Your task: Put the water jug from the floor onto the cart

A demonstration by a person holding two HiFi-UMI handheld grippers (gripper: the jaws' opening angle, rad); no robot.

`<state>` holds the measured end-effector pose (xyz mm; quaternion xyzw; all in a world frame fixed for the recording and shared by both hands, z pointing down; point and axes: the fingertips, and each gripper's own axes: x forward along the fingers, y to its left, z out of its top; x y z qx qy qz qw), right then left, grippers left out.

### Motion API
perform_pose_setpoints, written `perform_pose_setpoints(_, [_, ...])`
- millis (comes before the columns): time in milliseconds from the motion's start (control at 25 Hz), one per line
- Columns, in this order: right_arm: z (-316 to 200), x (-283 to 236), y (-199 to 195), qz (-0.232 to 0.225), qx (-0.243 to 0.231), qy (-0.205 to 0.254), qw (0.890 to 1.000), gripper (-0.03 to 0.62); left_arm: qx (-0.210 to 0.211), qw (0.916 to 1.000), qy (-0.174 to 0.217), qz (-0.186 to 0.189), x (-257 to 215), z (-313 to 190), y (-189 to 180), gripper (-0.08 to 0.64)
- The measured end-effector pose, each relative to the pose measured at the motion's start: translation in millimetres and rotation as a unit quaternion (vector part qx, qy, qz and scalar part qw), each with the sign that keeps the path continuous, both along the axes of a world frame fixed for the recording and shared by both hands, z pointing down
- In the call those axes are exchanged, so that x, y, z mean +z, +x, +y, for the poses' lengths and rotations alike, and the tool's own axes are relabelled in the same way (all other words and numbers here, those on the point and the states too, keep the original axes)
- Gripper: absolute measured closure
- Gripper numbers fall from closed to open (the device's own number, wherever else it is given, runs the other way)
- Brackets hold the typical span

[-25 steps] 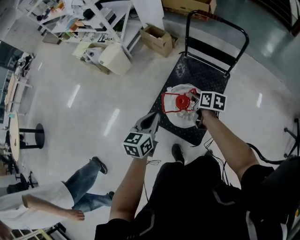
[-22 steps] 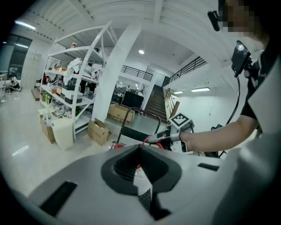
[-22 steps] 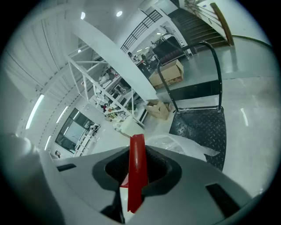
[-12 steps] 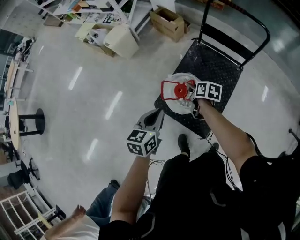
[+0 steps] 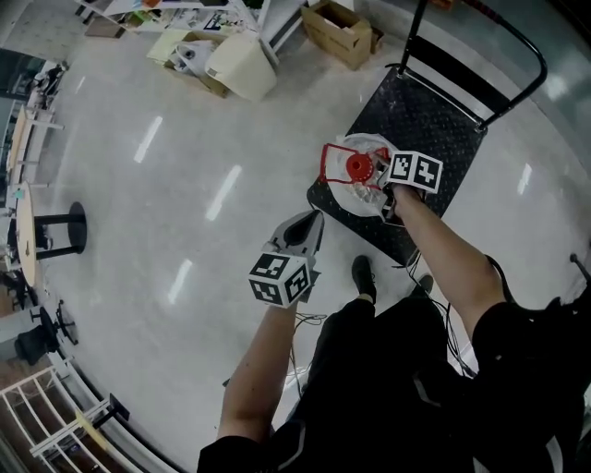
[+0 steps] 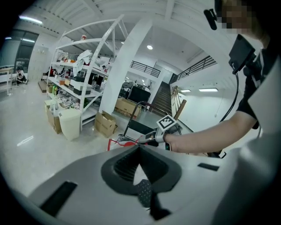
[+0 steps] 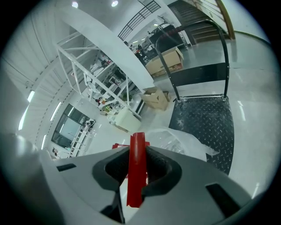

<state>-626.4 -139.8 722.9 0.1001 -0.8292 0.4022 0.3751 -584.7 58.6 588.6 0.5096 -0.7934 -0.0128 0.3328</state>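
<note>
Far left, head view: black pedestal base (image 5: pixel 66 231) on the pale glossy floor (image 5: pixel 166 277). Upper left: white shelving (image 6: pixel 83 66) crowded with small goods, their labels too small to read. Beside it, beige bin (image 5: pixel 242 66) and open cardboard box (image 5: pixel 346 26), print on both illegible.

Centre left: left gripper (image 5: pixel 312 226) held over bare floor, well apart from the jug, cube carrying black-and-white square markers and no lettering. In the left gripper view, left gripper (image 6: pixel 139 149) with jaws together at the tips, nothing between them.

Centre: black shoe (image 5: pixel 363 275) on the floor just beside the near edge of the cart.

Centre right: water jug (image 5: pixel 365 189), clear-bodied, with red cap (image 5: pixel 358 167) and red handle (image 5: pixel 331 162), positioned over the near-left corner of the cart deck; resting on it or held just above, not discernible.

Right of the jug: right gripper (image 5: pixel 381 182), marker cube facing up, jaws clamped on the red handle; in the right gripper view, handle strip (image 7: pixel 136 176) upright between the pads of the right gripper (image 7: pixel 137 151).

Right: cart (image 5: pixel 443 111), black tread-plate deck, black tubular push bar (image 5: pixel 499 37) at the far end.
</note>
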Motion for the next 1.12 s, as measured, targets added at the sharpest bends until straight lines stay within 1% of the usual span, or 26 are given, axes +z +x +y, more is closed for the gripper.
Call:
perform_pose_setpoints(120, [-17, 8, 7, 0.001, 0.012, 0.001, 1.0, 0.517, 0.003, 1.0, -0.003, 0.007, 12, -6, 0, 0.564])
perform_pose_setpoints(280, [-46, 14, 26, 0.009, 0.038, -0.005, 0.999, 0.517, 0.019, 0.9997, 0.0, 0.013, 9, -21, 5, 0.564])
perform_pose_setpoints(480, [-82, 25, 49, 0.017, 0.086, -0.022, 0.996, 0.517, 0.034, 0.9992, 0.0, 0.019, 10, -37, 13, 0.564])
perform_pose_setpoints(600, [-90, 35, 61, 0.026, 0.099, -0.035, 0.994, 0.517, 0.045, 0.9988, -0.004, 0.019, 12, -47, 19, 0.564])
perform_pose_setpoints(720, [-90, 46, 70, 0.041, 0.09, -0.032, 0.995, 0.517, 0.054, 0.9984, -0.004, 0.014, 10, -57, 21, 0.563])
perform_pose_setpoints(880, [-93, 42, 69, 0.026, 0.062, -0.013, 0.998, 0.511, 0.065, 0.9979, -0.003, 0.005, 5, -67, 23, 0.564])
perform_pose_setpoints(1000, [-102, 31, 72, 0.018, 0.048, 0.015, 0.999, 0.457, 0.067, 0.9977, 0.0, 0.0, 0, -70, 23, 0.564])
perform_pose_setpoints(1120, [-117, 10, 83, 0.0, 0.044, 0.048, 0.998, 0.444, 0.072, 0.9973, 0.01, -0.007, -7, -78, 24, 0.563])
